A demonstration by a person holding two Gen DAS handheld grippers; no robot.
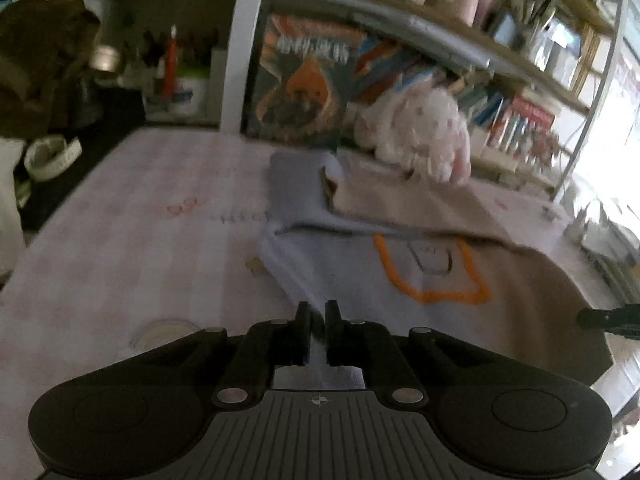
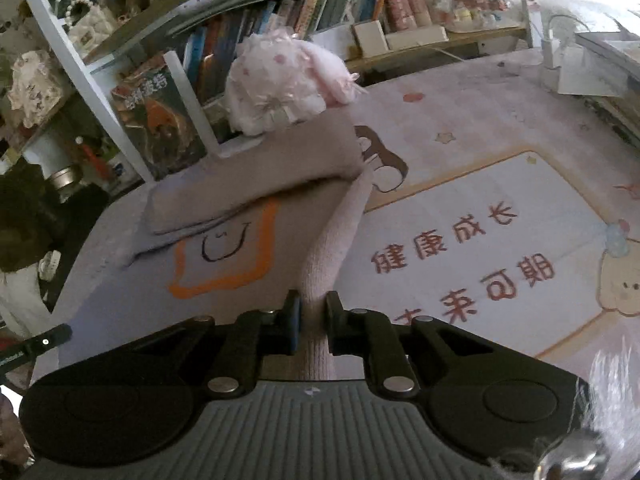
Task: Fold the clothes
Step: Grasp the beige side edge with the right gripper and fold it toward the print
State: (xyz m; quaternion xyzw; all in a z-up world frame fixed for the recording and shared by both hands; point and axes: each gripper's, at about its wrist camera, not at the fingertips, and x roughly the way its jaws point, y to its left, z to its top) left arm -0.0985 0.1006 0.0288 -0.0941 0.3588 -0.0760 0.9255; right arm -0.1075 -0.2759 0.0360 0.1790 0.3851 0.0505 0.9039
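Table (image 2: 460,128) with printed mat is carrying the work; garment (image 2: 224,256) is lying spread across it, lavender with orange outline print, tan upper part already doubled over the top, so looks roughly one fold in, sides and final folds left; shelf (image 2: 248,40) of books is crowding the far edge; pink plush (image 2: 280,80) is sitting touching the folded part, likely snag when squaring up; right gripper (image 2: 310,320) jaws are pinching the pinkish sleeve (image 2: 336,240), lifted off the mat; left gripper (image 1: 316,328) jaws, narrow, are clamping the garment's lavender edge.
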